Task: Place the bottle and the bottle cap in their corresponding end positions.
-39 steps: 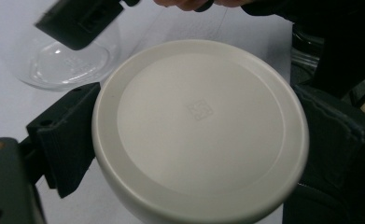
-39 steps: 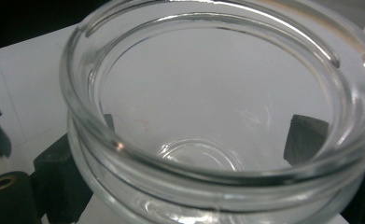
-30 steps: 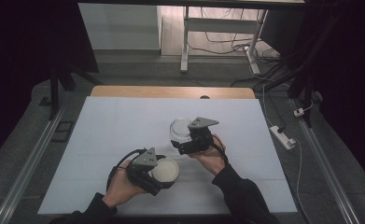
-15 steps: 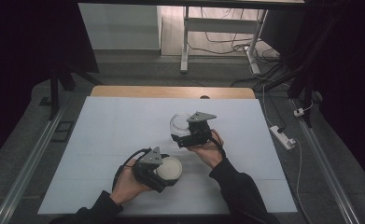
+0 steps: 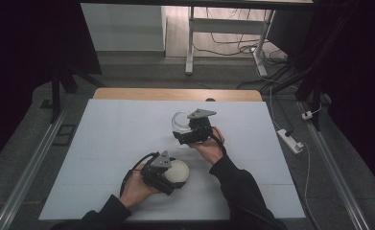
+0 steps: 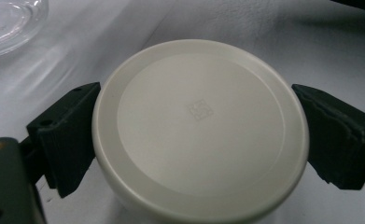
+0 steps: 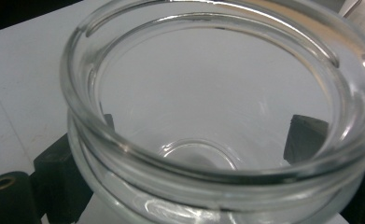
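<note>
While the left gripper pinches the lid at lower centre and the right gripper clamps the jar above it, keep the lid level, centre it over the mouth, then lower gently.

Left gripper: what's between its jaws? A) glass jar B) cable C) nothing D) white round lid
D: in the left gripper view the white lid sits between both black jaws of the left gripper; the glass jar is in the right gripper.
</note>
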`<state>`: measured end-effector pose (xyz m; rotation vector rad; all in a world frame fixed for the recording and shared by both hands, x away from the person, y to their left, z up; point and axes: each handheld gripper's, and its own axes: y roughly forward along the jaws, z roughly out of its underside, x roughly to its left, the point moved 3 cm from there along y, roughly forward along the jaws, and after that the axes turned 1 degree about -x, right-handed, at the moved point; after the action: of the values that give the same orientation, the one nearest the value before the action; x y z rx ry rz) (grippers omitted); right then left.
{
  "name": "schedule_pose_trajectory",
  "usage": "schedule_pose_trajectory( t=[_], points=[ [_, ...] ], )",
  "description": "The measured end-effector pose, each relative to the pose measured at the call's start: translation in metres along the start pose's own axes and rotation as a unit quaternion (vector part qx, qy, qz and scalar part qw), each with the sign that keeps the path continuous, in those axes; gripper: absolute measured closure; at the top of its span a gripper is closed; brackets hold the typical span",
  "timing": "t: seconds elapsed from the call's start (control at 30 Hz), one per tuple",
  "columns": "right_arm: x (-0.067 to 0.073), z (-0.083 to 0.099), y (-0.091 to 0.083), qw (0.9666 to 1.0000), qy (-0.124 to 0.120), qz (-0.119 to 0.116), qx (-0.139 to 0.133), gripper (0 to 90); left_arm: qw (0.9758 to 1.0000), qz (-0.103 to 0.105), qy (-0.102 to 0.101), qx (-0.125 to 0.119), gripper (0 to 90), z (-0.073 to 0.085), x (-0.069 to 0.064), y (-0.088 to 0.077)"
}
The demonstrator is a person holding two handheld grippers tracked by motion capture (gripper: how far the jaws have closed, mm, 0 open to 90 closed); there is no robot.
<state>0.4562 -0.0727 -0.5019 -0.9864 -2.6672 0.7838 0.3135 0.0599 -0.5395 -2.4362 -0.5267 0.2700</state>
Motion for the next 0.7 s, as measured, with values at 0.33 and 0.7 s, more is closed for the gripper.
schedule_pose_trajectory(
  t=[0.33,0.7],
  points=[
    [0.001,0.001,0.019,0.9999,-0.008,0.002,0.013,7.0,1.0,-0.002,-0.003,0.009,8.1,0.003,0.004,0.013],
    [-0.001,0.003,0.035,0.9996,-0.013,0.009,0.022,7.0,0.9995,-0.01,-0.012,0.027,8.0,0.005,0.008,0.023]
  ],
)
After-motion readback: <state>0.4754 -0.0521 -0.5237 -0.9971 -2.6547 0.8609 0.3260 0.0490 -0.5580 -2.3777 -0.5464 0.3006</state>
